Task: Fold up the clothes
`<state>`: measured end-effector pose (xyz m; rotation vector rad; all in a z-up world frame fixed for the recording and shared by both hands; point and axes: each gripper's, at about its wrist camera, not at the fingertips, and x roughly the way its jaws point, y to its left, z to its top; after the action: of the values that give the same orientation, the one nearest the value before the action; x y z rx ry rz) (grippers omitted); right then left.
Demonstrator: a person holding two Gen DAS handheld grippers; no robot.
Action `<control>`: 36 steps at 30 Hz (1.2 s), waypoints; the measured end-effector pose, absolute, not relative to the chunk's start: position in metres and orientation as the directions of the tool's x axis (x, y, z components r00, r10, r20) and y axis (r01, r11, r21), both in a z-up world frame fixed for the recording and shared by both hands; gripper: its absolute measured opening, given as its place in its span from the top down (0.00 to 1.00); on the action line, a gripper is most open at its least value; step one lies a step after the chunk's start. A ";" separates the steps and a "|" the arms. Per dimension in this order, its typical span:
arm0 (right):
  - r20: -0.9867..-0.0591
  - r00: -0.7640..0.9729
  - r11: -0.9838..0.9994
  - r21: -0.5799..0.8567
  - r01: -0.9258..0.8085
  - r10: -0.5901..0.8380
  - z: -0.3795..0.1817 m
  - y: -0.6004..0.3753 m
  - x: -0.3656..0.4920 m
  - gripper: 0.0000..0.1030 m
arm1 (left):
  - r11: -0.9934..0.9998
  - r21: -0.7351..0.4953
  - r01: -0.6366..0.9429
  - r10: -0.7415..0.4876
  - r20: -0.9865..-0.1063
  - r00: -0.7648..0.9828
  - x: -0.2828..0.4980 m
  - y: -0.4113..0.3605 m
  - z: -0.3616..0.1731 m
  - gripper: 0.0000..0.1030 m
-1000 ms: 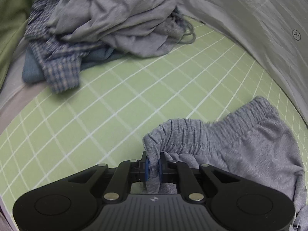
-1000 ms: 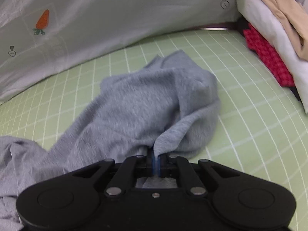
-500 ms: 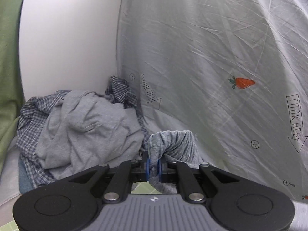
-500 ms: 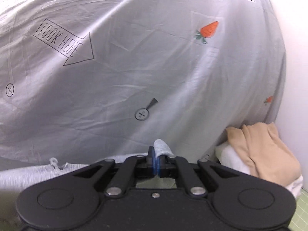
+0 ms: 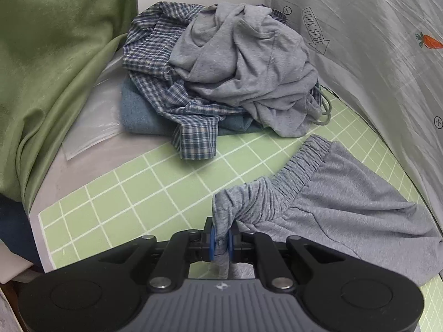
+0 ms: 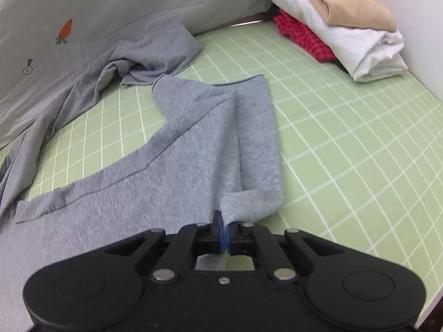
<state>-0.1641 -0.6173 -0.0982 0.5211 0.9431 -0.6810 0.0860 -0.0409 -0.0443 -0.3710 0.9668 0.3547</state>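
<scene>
Grey sweatpants (image 5: 346, 207) lie on the green grid mat (image 5: 133, 191). My left gripper (image 5: 220, 242) is shut on the gathered elastic waistband (image 5: 279, 182) at its near corner. In the right wrist view the pants' legs (image 6: 193, 144) stretch away over the mat (image 6: 346, 144), one leg bunched against the grey backdrop. My right gripper (image 6: 223, 238) is shut on the near leg's hem.
A heap of unfolded clothes, a grey shirt (image 5: 243, 63) over a blue plaid shirt (image 5: 166, 94), sits at the mat's far left. Green fabric (image 5: 55, 55) hangs left. Folded clothes (image 6: 340, 25) are stacked at the far right. A grey printed backdrop (image 6: 124, 8) runs behind.
Both grippers swung up with the sweatpants half a second ago and have come back down. The pants now lie spread out on the mat, legs stretched longer than before.
</scene>
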 end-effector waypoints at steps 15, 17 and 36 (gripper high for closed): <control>-0.790 0.507 0.763 0.078 0.641 -0.344 -0.023 -0.577 -0.174 0.06 | 0.987 0.012 -0.158 0.106 -0.788 0.606 0.066 -0.106 -0.016 0.22; -0.743 0.559 0.781 0.078 0.620 -0.369 -0.023 -0.577 -0.171 0.04 | 0.995 0.023 -0.102 0.081 -0.790 0.608 0.060 -0.127 -0.015 0.22; -0.765 0.521 0.743 0.085 0.663 -0.378 -0.114 -0.741 -0.139 0.16 | 0.987 -0.148 0.058 -0.157 -0.848 0.506 0.039 -0.339 -0.052 0.21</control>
<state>-0.1393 -0.7414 -0.1139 0.3930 0.8038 -0.6434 0.0385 -0.3391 -0.0520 -0.1045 1.0329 -0.1298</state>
